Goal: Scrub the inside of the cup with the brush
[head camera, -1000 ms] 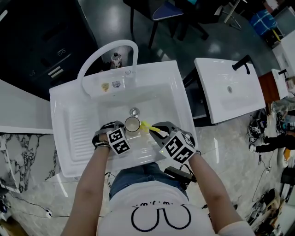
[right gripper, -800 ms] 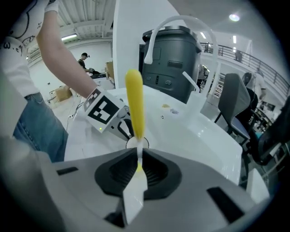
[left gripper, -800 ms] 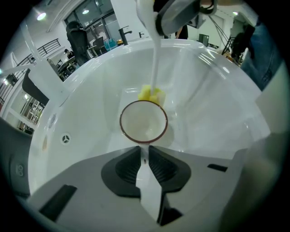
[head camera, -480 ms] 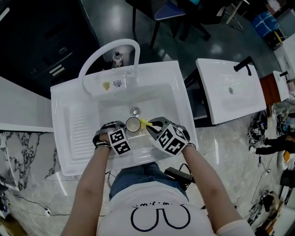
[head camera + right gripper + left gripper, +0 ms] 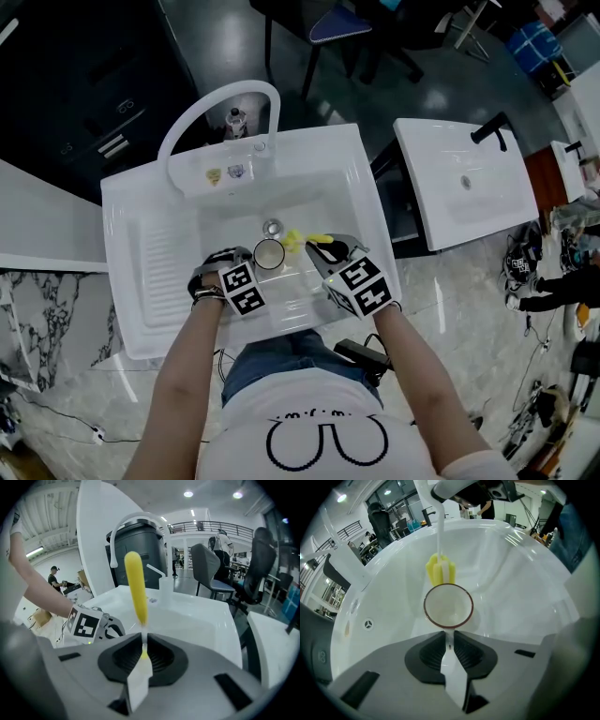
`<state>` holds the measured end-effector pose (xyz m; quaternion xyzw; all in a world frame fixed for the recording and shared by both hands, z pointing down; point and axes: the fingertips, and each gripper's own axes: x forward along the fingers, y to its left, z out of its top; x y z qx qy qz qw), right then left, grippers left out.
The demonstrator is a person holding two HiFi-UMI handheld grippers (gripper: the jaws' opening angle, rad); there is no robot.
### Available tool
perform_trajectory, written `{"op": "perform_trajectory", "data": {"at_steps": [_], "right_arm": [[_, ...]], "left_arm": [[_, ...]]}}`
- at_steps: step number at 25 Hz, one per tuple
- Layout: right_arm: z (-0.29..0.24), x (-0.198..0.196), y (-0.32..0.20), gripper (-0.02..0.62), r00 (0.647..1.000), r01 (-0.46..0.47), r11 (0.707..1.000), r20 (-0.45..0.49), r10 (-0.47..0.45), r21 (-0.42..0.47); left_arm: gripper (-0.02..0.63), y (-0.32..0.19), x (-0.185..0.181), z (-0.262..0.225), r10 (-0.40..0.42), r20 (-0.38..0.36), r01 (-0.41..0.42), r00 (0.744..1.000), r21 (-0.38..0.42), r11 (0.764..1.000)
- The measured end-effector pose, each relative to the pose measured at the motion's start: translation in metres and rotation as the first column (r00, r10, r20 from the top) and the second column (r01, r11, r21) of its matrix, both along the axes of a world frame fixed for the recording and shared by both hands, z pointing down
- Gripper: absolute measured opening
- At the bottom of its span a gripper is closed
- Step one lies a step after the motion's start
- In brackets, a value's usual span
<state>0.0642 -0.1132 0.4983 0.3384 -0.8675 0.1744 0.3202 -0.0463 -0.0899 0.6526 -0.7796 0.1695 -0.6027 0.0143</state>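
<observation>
The brush point(image 5: 298, 240) has slid toward the sink's point(image 5: 361, 202) back edge. My right gripper point(image 5: 143, 651) pinches its handle (likely slippery), and my left gripper point(image 5: 449, 641) clamps the light cup point(image 5: 448, 605).

We see the white cup point(image 5: 269, 254) with its dark red rim, mouth open toward us, and the yellow-headed brush point(image 5: 298, 241) just beside that rim, outside it.

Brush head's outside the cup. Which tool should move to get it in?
Right. The right tool is shut on the brush, whose head sits just beyond the rim of the cup. The left tool is shut on the cup and should probably just hold it steady.
</observation>
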Motion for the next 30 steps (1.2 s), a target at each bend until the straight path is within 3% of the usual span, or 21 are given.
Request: {"op": "perform_trajectory", "data": {"at_steps": [10, 17, 21, 25, 30], "right_arm": [[0.044, -0.021, -0.003, 0.044, 0.999, 0.013, 0.999, -0.036, -0.015, -0.042], [0.036, -0.017, -0.013, 0.046, 0.996, -0.086, 0.994, 0.020, 0.087, -0.064], [0.006, -0.009, -0.020, 0.043, 0.981, -0.152, 0.988, 0.116, 0.154, -0.026], [-0.014, -0.005, -0.017, 0.043, 0.958, -0.218, 0.975, 0.181, 0.224, -0.049], [-0.001, -0.002, 0.001, 0.043, 0.953, -0.262, 0.957, 0.126, 0.277, -0.126]], "left_arm": [[0.064, 0.007, 0.001, 0.000, 0.007, 0.007, -0.007, 1.000, 0.015, 1.000], [0.064, 0.007, 0.001, 0.000, -0.015, -0.004, 0.015, 1.000, 0.008, 1.000], [0.064, 0.007, 0.001, -0.001, -0.017, -0.006, 0.017, 1.000, 0.009, 1.000], [0.064, 0.008, 0.001, 0.000, -0.014, -0.005, 0.014, 1.000, 0.008, 1.000], [0.064, 0.008, 0.000, 0.000, -0.015, -0.003, 0.015, 1.000, 0.009, 1.000]]}}
